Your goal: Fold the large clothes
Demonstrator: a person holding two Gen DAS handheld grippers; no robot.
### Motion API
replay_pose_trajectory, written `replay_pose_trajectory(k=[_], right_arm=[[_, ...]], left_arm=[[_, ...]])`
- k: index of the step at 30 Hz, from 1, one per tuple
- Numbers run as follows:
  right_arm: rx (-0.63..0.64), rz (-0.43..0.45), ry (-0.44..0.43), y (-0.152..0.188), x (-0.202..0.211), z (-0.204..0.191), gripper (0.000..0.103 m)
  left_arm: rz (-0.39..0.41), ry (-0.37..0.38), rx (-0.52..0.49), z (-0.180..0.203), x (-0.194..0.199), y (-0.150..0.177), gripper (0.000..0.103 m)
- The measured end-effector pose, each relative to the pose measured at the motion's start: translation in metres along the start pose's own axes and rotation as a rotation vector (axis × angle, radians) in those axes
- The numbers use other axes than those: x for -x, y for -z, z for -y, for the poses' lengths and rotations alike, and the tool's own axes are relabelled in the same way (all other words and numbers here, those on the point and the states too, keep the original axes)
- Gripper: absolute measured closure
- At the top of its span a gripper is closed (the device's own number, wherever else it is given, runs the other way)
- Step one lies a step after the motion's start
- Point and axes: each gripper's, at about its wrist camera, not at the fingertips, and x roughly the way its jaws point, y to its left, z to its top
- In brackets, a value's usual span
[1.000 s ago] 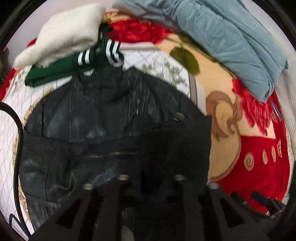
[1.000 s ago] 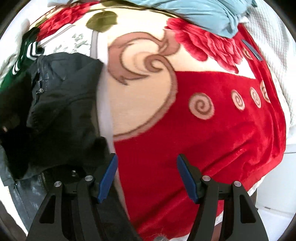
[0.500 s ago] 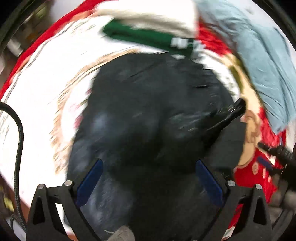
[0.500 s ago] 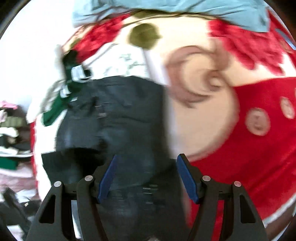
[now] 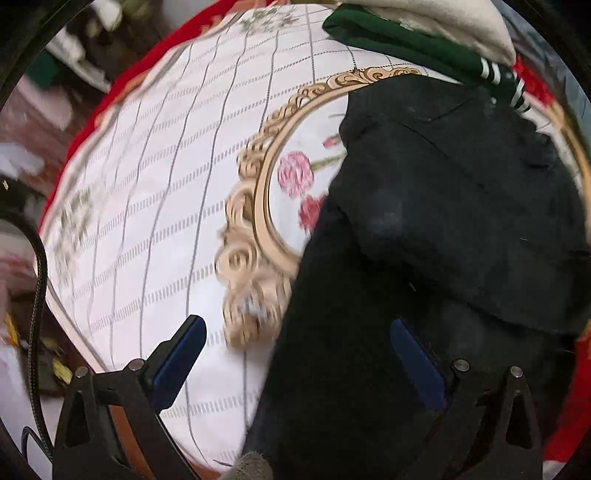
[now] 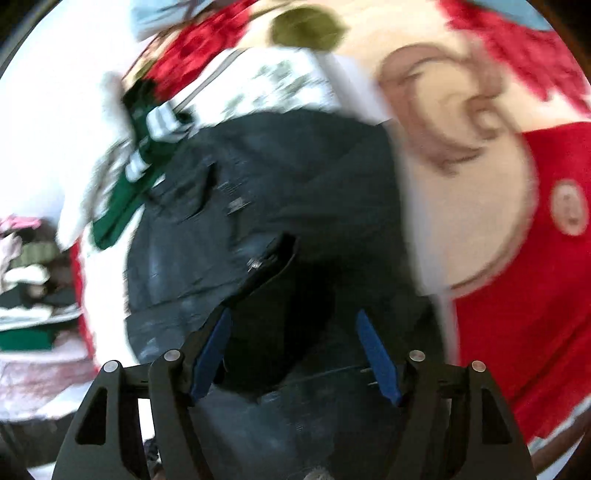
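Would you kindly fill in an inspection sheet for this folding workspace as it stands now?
Surface: white quilted cover with gold oval frame, lying on a red floral blanket.
Job's things: black jacket, partly folded, dark fabric uppermost.
Clutter: green striped garment under a cream garment beside the jacket's far edge; light blue cloth.
Grippers: left gripper open, jaws just opened, straddling the jacket's edge; right gripper open over the jacket.
Cables: black cable at left.
Surroundings: blurred piles of clothes.
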Motion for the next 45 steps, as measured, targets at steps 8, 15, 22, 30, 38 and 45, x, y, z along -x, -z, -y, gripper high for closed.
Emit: replay_pose_trajectory(k=[8,15,22,30,38,45], right_arm=[[-0.005,0.058,0.03,-0.017,0.006,0.027,0.016],[0.05,-0.122,0.076,-0.013,-0.064,0.041,0.016],[0.082,-0.165,-0.062,-0.01,-0.083,0.004,0.016],[0.064,-0.042,0.003,0.006,-0.032,0.002,0.016],[0.099,-0.093,-0.084,0.01,-0.039,-0.008,0.017],[0.23,-0.055,0.205,0.012,-0.048,-0.025,0.1]], left_arm=[[0.038,-0.16,-0.145,0.026,-0.047,-0.02,0.0],[0.049,-0.163,-0.1,0.027,-0.055,-0.031,0.0],[0.065,-0.208,-0.009,-0.01,-0.065,-0.073,0.0],[0.065,-0.189,-0.047,-0.024,-0.052,-0.078,0.0],[0.071,-0.151,-0.025,-0.015,-0.026,-0.058,0.0],[0.068,-0.149,-0.006,-0.022,-0.015,-0.057,0.0]])
